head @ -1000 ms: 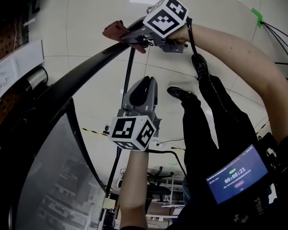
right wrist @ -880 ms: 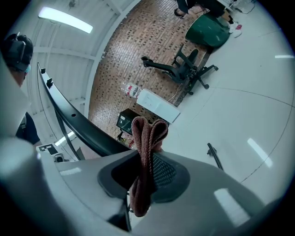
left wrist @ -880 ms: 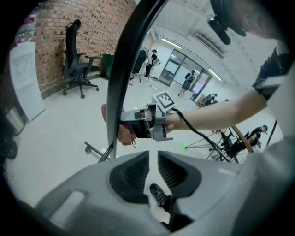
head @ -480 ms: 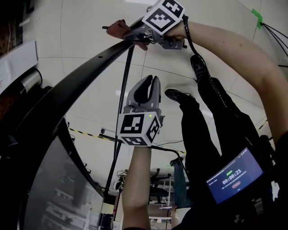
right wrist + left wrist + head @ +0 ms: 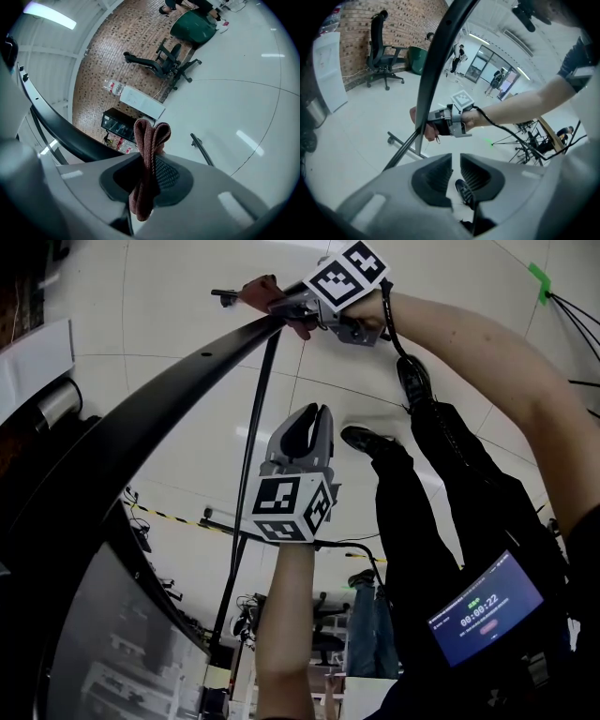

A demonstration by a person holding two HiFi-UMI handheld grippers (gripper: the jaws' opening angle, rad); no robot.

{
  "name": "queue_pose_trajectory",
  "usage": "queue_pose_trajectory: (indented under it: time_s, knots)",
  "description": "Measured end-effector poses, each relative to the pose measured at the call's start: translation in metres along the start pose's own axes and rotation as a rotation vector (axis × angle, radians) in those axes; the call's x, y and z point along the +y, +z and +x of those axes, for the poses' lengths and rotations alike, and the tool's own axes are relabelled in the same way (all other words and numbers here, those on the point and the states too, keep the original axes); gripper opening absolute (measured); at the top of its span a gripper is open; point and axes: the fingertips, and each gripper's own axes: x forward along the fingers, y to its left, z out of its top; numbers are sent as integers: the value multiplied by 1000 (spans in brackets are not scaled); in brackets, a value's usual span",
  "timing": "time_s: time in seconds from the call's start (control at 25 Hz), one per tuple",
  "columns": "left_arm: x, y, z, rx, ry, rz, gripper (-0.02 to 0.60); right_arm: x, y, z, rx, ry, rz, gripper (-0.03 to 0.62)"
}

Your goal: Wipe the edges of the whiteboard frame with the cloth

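The whiteboard's black frame edge (image 5: 159, 399) runs from lower left to the top of the head view. At its far end my right gripper (image 5: 281, 306) is shut on a reddish-brown cloth (image 5: 261, 289) that lies against the edge. In the right gripper view the folded cloth (image 5: 151, 133) sticks up between the pads, with the frame (image 5: 61, 131) to the left. The left gripper view shows the cloth (image 5: 418, 121) wrapped round the frame (image 5: 436, 61). My left gripper (image 5: 314, 413) hangs in mid-air beside the frame, its jaws almost together and empty (image 5: 456, 157).
The stand's thin pole (image 5: 255, 427) drops to a wheeled foot on the pale floor. The person's dark trouser legs and shoes (image 5: 370, 439) stand to the right. An office chair (image 5: 382, 51) and a green bin (image 5: 419, 58) stand by the brick wall. The grey board face (image 5: 112, 634) fills the lower left.
My right gripper has slid the cloth a little further along the frame edge, toward the floor. The left gripper has sunk slightly and stays off the frame.
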Motion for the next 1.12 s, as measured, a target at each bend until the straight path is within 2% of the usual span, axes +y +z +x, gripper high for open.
queue_pose_trajectory:
  time_s: [0.12,0.2,0.28,0.44,0.52,0.64,0.72,0.88,1.04,1.12]
  knots:
    - [-5,-9,2,-5,-14,-4,51,6,-4,0,-22,2,-35,55]
    - [-5,-8,7,-17,-14,-7,51,-1,-9,-2,-14,-41,-54,55]
    - [-5,-4,14,-31,-12,-13,51,-16,-25,-7,27,-119,-89,55]
    - [-6,0,22,-48,-7,-35,51,-32,-71,-20,157,-312,-244,55]
    - [-4,-3,19,-51,2,-45,51,-24,-92,-23,202,-385,-304,55]
    - [-1,-7,6,-63,12,-53,52,6,-111,-17,235,-428,-394,57]
    - [-3,-10,-1,-74,18,-62,51,20,-102,-12,205,-455,-480,56]
    - [-16,-20,-2,-72,17,-82,51,16,-63,-19,130,-583,-683,55]
    - [-29,-48,-10,-49,7,-97,51,23,-62,-6,111,-643,-829,56]
    - [-26,-57,-24,-62,8,-99,51,28,-52,2,82,-738,-916,55]
